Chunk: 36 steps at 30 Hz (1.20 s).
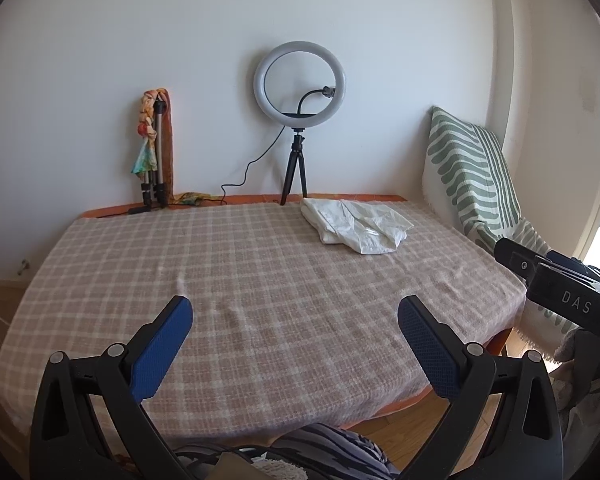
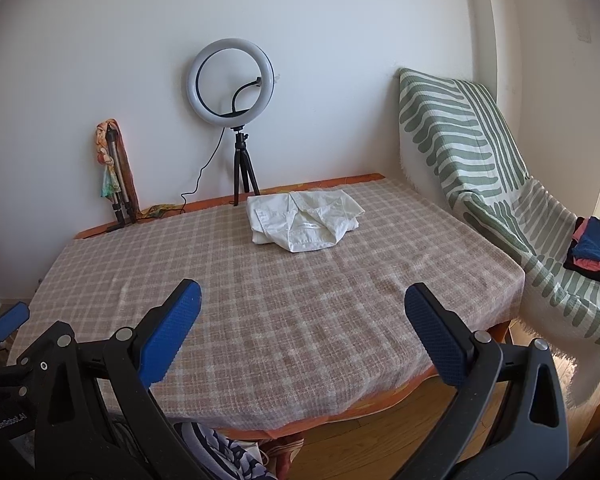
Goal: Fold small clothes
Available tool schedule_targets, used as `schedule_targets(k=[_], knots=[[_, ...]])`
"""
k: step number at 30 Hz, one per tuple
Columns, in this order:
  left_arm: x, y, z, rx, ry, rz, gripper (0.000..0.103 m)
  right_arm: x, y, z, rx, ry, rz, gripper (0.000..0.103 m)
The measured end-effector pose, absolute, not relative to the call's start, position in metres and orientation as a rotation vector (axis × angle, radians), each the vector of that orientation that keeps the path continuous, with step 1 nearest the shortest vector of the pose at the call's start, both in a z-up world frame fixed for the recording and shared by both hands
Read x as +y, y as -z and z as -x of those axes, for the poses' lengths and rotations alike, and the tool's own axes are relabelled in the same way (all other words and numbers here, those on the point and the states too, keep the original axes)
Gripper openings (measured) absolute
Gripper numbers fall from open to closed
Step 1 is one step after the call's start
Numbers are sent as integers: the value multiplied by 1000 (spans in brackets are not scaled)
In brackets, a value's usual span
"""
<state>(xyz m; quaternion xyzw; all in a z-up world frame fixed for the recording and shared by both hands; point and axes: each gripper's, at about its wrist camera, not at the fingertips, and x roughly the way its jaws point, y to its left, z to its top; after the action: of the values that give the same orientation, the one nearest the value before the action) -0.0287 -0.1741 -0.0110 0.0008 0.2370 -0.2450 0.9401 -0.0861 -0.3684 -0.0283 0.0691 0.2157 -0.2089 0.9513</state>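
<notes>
The lower folds of a white shirt point(image 2: 304, 220) are hidden beneath its own top layer, and how neatly it is folded cannot be made out. It is seen lying collar-up and rumpled at the far side of a table covered by a checked cloth point(image 2: 284, 312), just in front of a ring light point(image 2: 231, 82) on a tripod. A stack of folded clothes point(image 2: 592, 250) is partly cut off on a striped throw point(image 2: 476, 152). The left gripper point(image 1: 296, 312) and right gripper point(image 2: 302, 300) are held spread wide, grasping nothing.
</notes>
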Motion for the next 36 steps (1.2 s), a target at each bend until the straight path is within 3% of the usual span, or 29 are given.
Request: schedule_targets(k=[36], knots=[[-174, 9, 33, 480, 514, 2, 102, -356, 29, 88, 440, 413, -149, 103]])
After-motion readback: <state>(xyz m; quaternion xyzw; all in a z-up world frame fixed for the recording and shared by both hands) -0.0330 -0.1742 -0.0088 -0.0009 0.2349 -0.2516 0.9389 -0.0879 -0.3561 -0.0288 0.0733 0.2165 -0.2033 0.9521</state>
